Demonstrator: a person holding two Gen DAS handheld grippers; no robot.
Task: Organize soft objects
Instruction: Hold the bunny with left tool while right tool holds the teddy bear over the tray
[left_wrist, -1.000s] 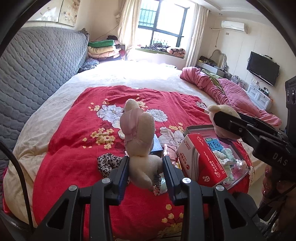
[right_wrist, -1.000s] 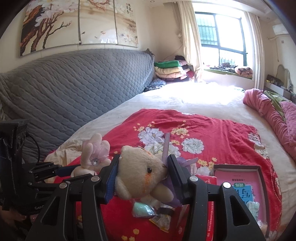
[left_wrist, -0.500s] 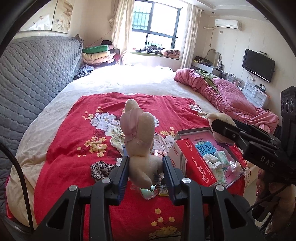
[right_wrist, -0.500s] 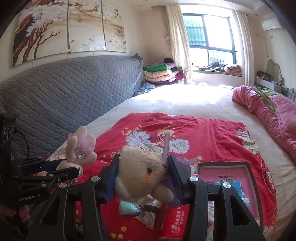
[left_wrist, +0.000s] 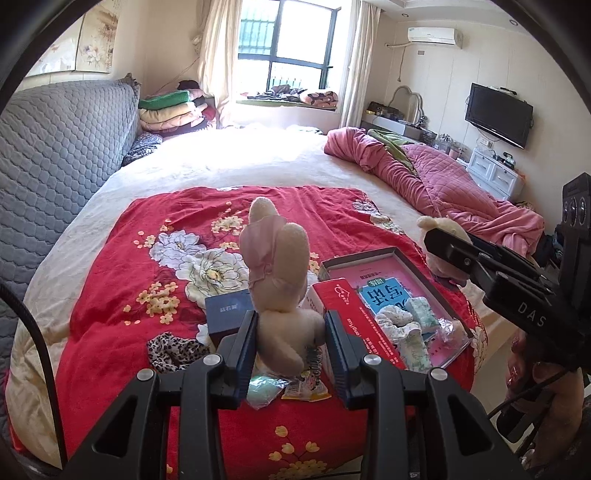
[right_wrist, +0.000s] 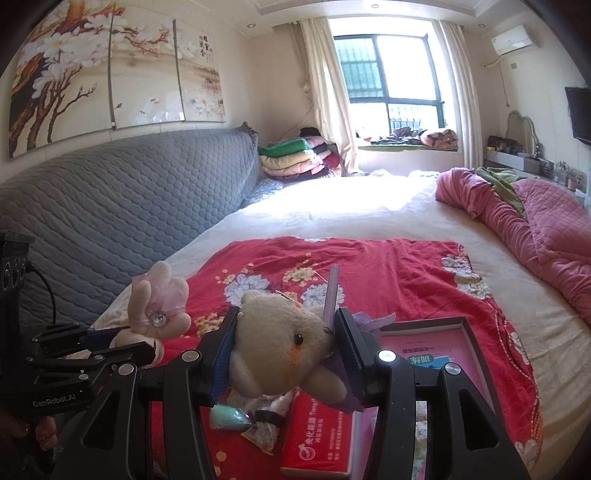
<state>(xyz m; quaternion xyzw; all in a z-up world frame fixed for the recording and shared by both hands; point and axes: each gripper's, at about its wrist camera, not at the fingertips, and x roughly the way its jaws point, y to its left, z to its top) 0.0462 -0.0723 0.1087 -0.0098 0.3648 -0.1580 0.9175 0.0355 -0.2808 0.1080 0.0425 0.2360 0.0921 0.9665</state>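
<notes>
My left gripper (left_wrist: 290, 350) is shut on a cream plush rabbit (left_wrist: 280, 280) with pink ears, held upright above the red floral blanket (left_wrist: 122, 295). In the right wrist view that rabbit (right_wrist: 159, 306) shows at the left, in the left gripper (right_wrist: 125, 343). My right gripper (right_wrist: 284, 350) is shut on a beige plush bear (right_wrist: 284, 350) with a purple ribbon, pads pressing on its head. The left wrist view shows the bear (left_wrist: 443, 236) at the right, in the right gripper (left_wrist: 439, 240).
On the blanket lie a red tissue box (left_wrist: 354, 321), an open pink box (left_wrist: 391, 273) with a booklet and small cloths, a dark blue box (left_wrist: 229, 314), a leopard-print cloth (left_wrist: 173, 350) and snack wrappers (left_wrist: 288, 387). A grey headboard (right_wrist: 129, 206) stands left, a pink quilt (right_wrist: 535, 229) right.
Both grippers have drawn back from the bed and risen a little with their toys still held. The boxes and wrappers now sit farther below and ahead of the fingers.
</notes>
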